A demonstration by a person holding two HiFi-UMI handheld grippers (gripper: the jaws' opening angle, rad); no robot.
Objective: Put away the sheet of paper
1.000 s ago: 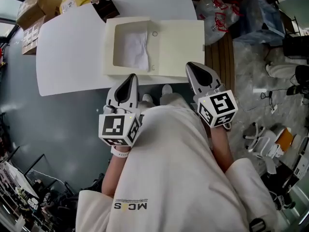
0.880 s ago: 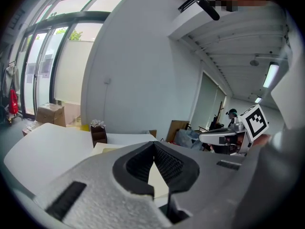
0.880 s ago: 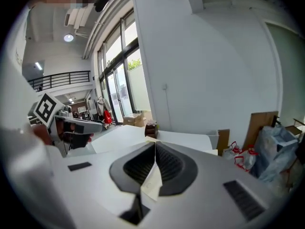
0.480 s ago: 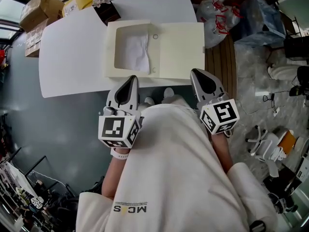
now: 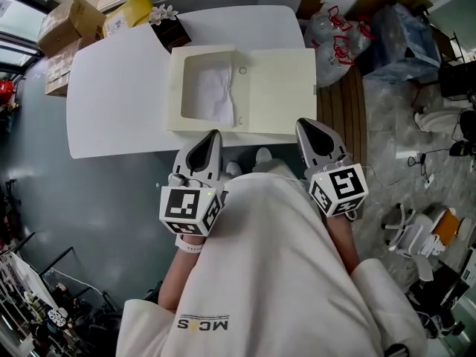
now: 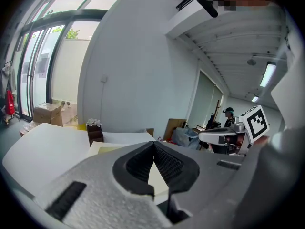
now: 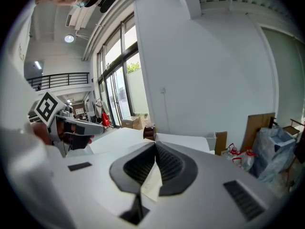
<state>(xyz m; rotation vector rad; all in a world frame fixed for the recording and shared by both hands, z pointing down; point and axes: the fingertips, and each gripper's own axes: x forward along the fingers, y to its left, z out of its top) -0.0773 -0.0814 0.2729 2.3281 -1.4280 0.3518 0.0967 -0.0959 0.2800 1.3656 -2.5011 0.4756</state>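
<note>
A crumpled white sheet of paper (image 5: 216,95) lies inside an open cream box (image 5: 175,88) on the white table (image 5: 111,88). The box's lid (image 5: 279,88) lies flat to its right. Both grippers are held close to the person's body, short of the table's near edge. My left gripper (image 5: 210,134) is shut and holds nothing; its tip points toward the box's front wall. My right gripper (image 5: 307,123) is also shut and empty, just below the lid's near edge. In the left gripper view the shut left gripper (image 6: 153,143) looks over the box (image 6: 102,148). The right gripper (image 7: 155,145) shows shut in the right gripper view.
Cardboard boxes (image 5: 71,17) and a brown holder with flowers (image 5: 169,27) sit at the table's far left corner. Plastic bags (image 5: 335,36) lie on the floor right of the table. Office chairs (image 5: 409,229) stand at the right. A person (image 6: 228,116) stands far back.
The head view has drifted, so table and box sit slightly lower and to the right. Both grippers stay shut near the body, the left one a little further right.
</note>
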